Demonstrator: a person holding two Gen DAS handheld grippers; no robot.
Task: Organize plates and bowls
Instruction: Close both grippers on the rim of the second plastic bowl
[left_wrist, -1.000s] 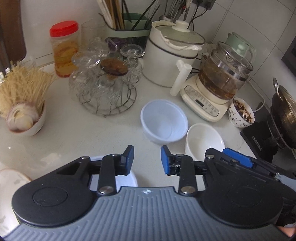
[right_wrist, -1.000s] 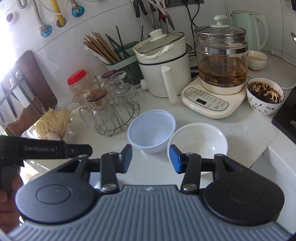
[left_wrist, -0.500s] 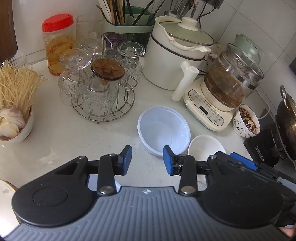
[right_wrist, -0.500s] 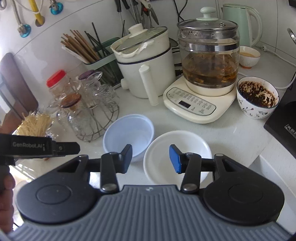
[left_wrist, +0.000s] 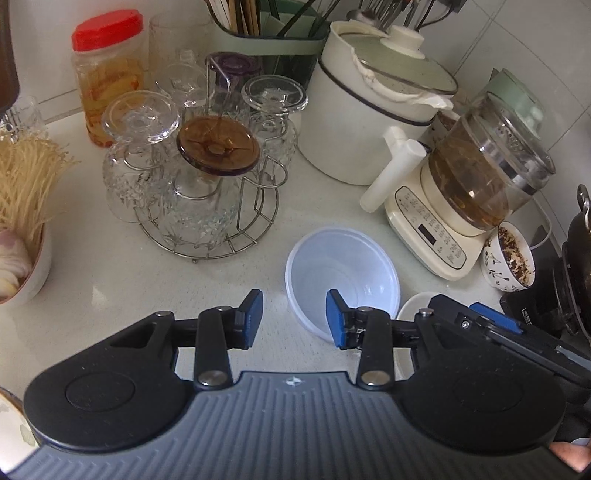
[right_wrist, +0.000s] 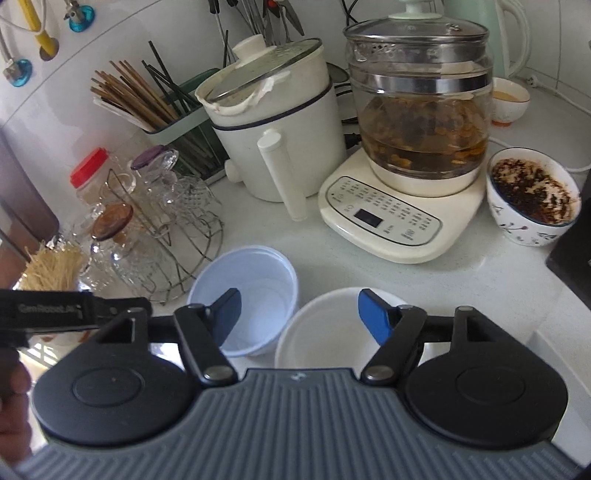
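Two bowls (right_wrist: 247, 291) (right_wrist: 325, 339) touching — right gripper (right_wrist: 299, 314) jaws just widened.

We note a translucent, smooth plastic bowl (left_wrist: 341, 275) ahead of the pads; beside it a glossy white ceramic bowl (right_wrist: 325, 334); countertop (left_wrist: 110, 280) finely speckled, semi-gloss.

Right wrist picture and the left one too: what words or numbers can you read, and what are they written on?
"GenRobot.AI", blurry, on the black body of the left gripper at the picture's left edge.
Button labels on the cream kettle base: too small to read.
Its dark display: shows nothing readable.
White label on the black stove in the left wrist view: too small to read.
Red-lidded jar: no label visible.
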